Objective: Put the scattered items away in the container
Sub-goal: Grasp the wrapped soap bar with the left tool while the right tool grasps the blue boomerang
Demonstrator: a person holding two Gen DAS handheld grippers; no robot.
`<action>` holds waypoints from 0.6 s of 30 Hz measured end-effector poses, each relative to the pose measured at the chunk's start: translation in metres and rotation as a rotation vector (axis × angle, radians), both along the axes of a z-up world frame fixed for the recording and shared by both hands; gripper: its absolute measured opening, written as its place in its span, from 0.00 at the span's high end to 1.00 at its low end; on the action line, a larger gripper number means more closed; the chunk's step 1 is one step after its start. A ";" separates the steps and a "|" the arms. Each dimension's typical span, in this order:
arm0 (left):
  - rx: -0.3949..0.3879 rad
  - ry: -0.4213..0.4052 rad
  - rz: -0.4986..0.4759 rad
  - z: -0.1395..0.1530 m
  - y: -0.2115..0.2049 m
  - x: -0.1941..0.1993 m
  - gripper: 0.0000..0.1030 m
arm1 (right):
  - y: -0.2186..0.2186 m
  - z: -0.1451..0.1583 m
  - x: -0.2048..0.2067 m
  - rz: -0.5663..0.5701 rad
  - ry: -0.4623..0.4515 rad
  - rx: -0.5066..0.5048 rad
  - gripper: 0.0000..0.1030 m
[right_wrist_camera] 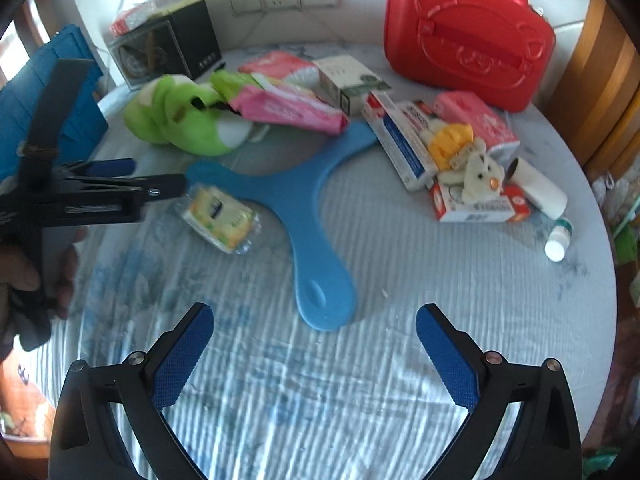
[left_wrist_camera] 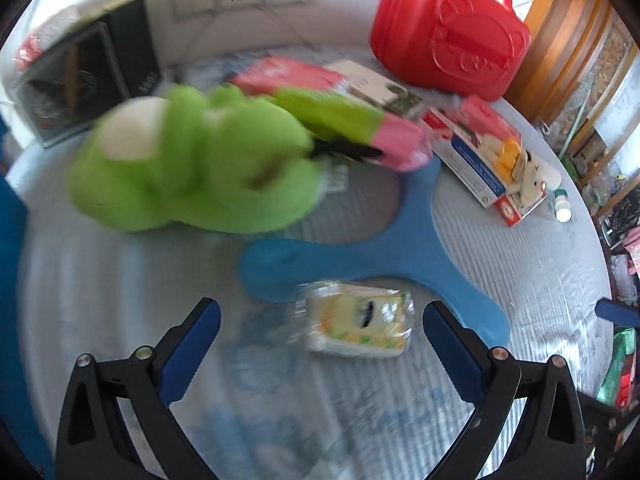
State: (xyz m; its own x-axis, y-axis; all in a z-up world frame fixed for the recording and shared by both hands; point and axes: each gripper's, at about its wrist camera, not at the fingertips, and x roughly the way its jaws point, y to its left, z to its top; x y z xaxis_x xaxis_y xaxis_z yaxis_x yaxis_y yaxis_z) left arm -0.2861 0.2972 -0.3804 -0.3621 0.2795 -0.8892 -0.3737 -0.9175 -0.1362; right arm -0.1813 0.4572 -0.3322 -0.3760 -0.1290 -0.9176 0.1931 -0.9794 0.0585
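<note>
**Both claws spread wide, nothing gripped, clutter on the round table**

At the far left of the right wrist view, the left gripper [right_wrist_camera: 160,178] reaches in from the side, held by a hand [right_wrist_camera: 36,280]. Its fingers stand wide apart in its own camera, and the small yellow wrapped packet [left_wrist_camera: 356,322] lies on the cloth between and just ahead of the blue pads [left_wrist_camera: 192,354]; neither pad touches it. Behind it lies the green plush toy [right_wrist_camera: 180,116], blurred in the left wrist view, with a pink packet [right_wrist_camera: 288,108] resting against it.

In the middle, a flat blue three-armed plastic piece [right_wrist_camera: 304,200] lies on the striped table cloth [right_wrist_camera: 400,280], one arm just beside the yellow packet. The right gripper [right_wrist_camera: 316,356] hovers over bare cloth near that piece's lower arm, jaws fully spread, holding and touching nothing.

Further right sits a heap: a white box [right_wrist_camera: 348,78], a red-and-blue carton [right_wrist_camera: 400,140], a yellow toy [right_wrist_camera: 452,140], a small cream plush bear [right_wrist_camera: 480,176], a pink pouch [right_wrist_camera: 476,120], a white tube [right_wrist_camera: 540,188] and a small white bottle [right_wrist_camera: 558,240]. The red carry case [right_wrist_camera: 468,36], the container, stands closed at the back right by the wall, well apart from both claws.
</note>
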 end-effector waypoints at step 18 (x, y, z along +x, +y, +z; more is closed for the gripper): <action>0.058 0.041 0.030 -0.017 -0.040 0.030 0.84 | -0.030 -0.062 -0.052 0.136 0.013 0.025 0.00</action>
State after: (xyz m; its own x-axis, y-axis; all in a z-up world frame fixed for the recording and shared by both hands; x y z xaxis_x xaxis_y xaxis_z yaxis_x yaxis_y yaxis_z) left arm -0.2559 0.2571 -0.3976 -0.4066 0.3183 -0.8563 -0.3520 -0.9196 -0.1747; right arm -0.2332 0.4268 -0.3945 -0.3689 -0.1569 -0.9161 0.3250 -0.9452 0.0310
